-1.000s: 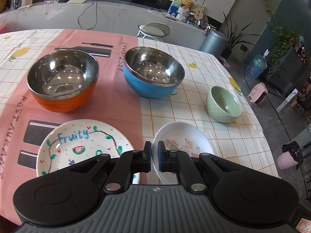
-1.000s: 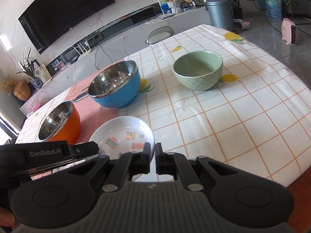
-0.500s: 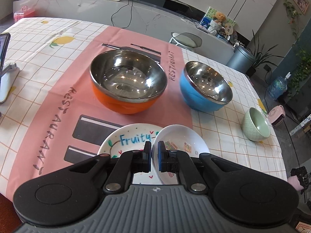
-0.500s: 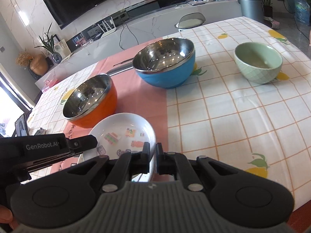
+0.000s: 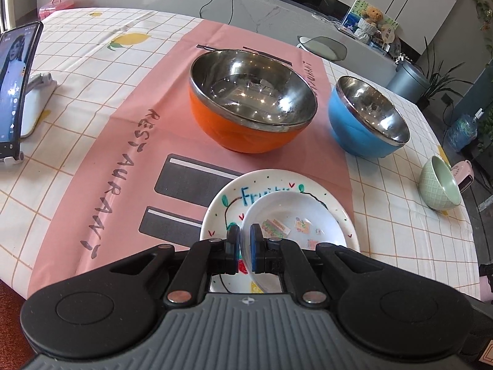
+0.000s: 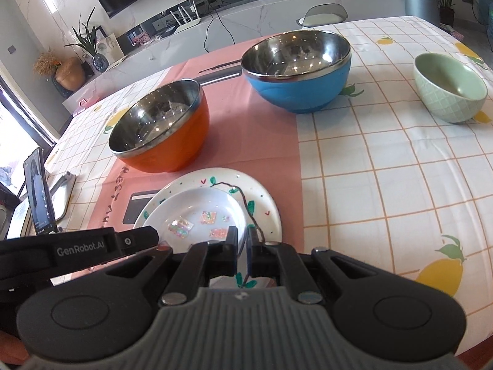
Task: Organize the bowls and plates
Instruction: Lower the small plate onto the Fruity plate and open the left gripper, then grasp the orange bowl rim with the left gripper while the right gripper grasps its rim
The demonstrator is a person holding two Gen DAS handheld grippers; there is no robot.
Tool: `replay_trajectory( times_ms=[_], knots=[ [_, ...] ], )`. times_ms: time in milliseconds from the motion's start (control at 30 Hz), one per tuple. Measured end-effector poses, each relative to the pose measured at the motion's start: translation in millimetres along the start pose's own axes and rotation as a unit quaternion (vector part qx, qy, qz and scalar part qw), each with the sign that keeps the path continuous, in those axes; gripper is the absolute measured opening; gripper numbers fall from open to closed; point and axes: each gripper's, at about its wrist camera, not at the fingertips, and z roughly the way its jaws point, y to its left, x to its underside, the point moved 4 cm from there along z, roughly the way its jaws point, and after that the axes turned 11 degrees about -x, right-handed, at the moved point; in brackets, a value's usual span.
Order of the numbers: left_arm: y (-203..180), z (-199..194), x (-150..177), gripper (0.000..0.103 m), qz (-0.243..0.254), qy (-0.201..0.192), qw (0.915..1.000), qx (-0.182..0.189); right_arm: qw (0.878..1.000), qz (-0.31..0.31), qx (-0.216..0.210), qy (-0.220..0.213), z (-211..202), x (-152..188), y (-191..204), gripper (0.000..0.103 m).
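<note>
The small white dish (image 5: 295,225) sits over the Fruity plate (image 5: 228,212) on a pink mat (image 5: 129,129) across a checked tablecloth (image 6: 385,185), its near rim pinched by both closed grippers, left gripper (image 5: 245,245) at seven o'clock, right gripper (image 6: 242,249) at five.

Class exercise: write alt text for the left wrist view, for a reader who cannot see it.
The left gripper is shut on the rim of a small white sticker-decorated dish, held over a white "Fruity" painted plate on a pink placemat. Beyond stand an orange steel-lined bowl, a blue steel-lined bowl and, far right, a pale green ceramic bowl.
</note>
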Motion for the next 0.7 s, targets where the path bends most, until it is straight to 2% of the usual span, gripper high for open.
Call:
replay_trajectory(
  times_ms=[167,267,333,400,467,533,700],
  knots=[
    [0.5,1.3,1.6,0.007,0.005,0.005,1.0000,-0.005,1.000,-0.011,0.002,0.002,3.3,2.2,2.5,0.003],
    [1.4,-0.4,0.7,0.009,0.000,0.004,1.0000,-0.003,1.000,-0.004,-0.004,0.002,2.6,0.9,1.4,0.008],
    [2.4,-2.3,0.0,0.017,-0.005,0.001,1.0000,-0.003,1.000,0.001,-0.007,0.000,0.0,1.1,0.6,0.016],
    [3.4,-5.3,-1.1,0.020,-0.010,-0.004,0.9999,0.001,1.000,0.002,-0.012,-0.005,-3.5,0.8,1.1,0.029],
    [4.1,-10.1,-3.5,0.025,-0.018,-0.009,0.9998,0.006,1.000,0.001,-0.012,-0.010,-7.4,-0.2,2.0,0.030],
    [5.0,-15.9,-7.5,0.039,-0.030,-0.018,0.9992,0.018,1.000,0.002,-0.014,-0.017,-12.0,-1.6,2.2,0.031],
    [11.9,-25.2,-20.3,0.046,-0.054,-0.044,0.9973,0.026,1.000,-0.001,-0.012,-0.028,-17.1,-8.1,3.7,0.043]
  ],
)
